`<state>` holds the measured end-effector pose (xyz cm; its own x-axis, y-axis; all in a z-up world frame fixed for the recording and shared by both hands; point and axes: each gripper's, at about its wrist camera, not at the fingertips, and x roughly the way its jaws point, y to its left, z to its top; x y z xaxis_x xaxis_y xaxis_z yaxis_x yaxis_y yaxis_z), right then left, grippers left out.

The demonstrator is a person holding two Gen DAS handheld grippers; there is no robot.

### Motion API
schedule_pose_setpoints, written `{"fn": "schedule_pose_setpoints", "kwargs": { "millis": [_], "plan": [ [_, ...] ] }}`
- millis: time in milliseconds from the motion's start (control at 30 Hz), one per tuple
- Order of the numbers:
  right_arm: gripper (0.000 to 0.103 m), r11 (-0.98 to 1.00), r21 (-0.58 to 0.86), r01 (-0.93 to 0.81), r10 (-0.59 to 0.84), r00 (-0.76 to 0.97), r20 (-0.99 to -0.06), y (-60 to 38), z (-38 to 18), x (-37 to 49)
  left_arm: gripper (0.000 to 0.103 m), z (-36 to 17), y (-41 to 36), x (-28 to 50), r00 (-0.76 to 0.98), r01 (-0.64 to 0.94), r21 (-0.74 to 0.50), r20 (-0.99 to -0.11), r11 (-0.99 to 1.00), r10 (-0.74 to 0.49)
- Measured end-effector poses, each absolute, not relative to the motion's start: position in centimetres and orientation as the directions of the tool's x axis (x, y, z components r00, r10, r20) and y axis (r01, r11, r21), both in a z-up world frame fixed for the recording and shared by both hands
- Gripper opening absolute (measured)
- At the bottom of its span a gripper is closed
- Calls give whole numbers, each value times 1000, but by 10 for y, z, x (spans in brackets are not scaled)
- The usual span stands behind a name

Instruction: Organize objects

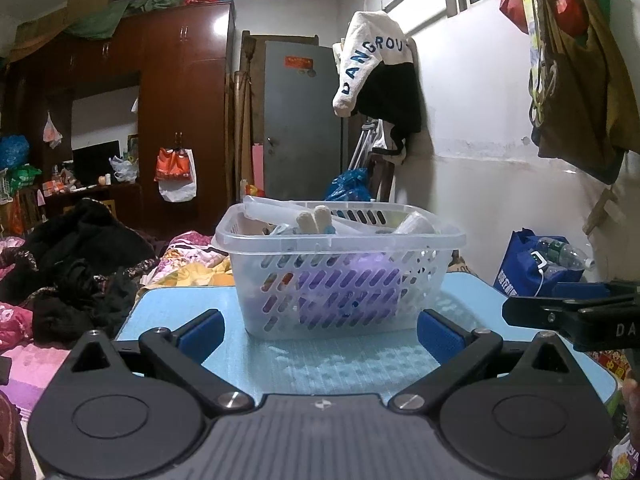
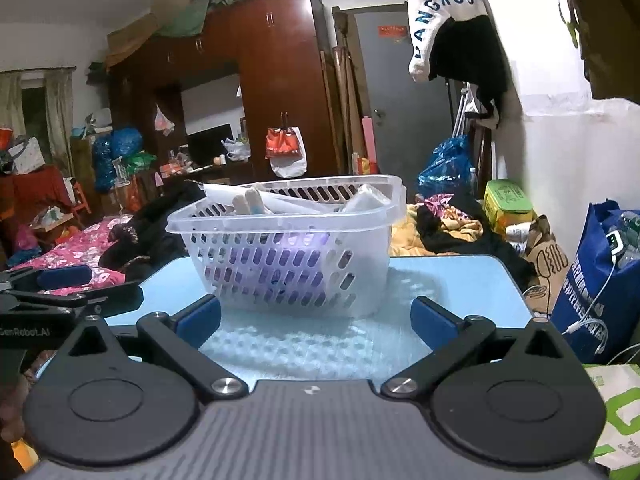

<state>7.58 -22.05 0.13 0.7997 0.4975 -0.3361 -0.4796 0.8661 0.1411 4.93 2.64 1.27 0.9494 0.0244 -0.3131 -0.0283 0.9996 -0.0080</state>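
Note:
A clear plastic basket (image 1: pixel 340 272) with slotted walls stands on a light blue table (image 1: pixel 320 364). It holds a purple item, pale tubes and other small things I cannot identify. My left gripper (image 1: pixel 320 334) is open and empty, just short of the basket's near wall. In the right wrist view the same basket (image 2: pixel 288 248) stands on the table (image 2: pixel 460 284). My right gripper (image 2: pixel 316 320) is open and empty in front of it. The right gripper shows at the right edge of the left wrist view (image 1: pixel 576 312), and the left gripper at the left edge of the right wrist view (image 2: pixel 60 288).
A bed with pink bedding and dark clothes (image 1: pixel 80 264) lies left of and behind the table. A blue bag with bottles (image 2: pixel 604 280) stands at the right. A jacket (image 1: pixel 380 72) hangs on the white wall. A wooden wardrobe (image 1: pixel 176 100) stands behind.

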Motion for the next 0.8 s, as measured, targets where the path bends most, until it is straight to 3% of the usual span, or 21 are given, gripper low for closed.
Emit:
{"fn": "schedule_pose_setpoints", "kwargs": {
  "millis": [800],
  "plan": [
    [103, 868, 121, -482, 494, 809, -318, -220, 5, 67, 103, 10, 23, 50, 945, -15, -11, -326, 1000, 11]
  ]
}}
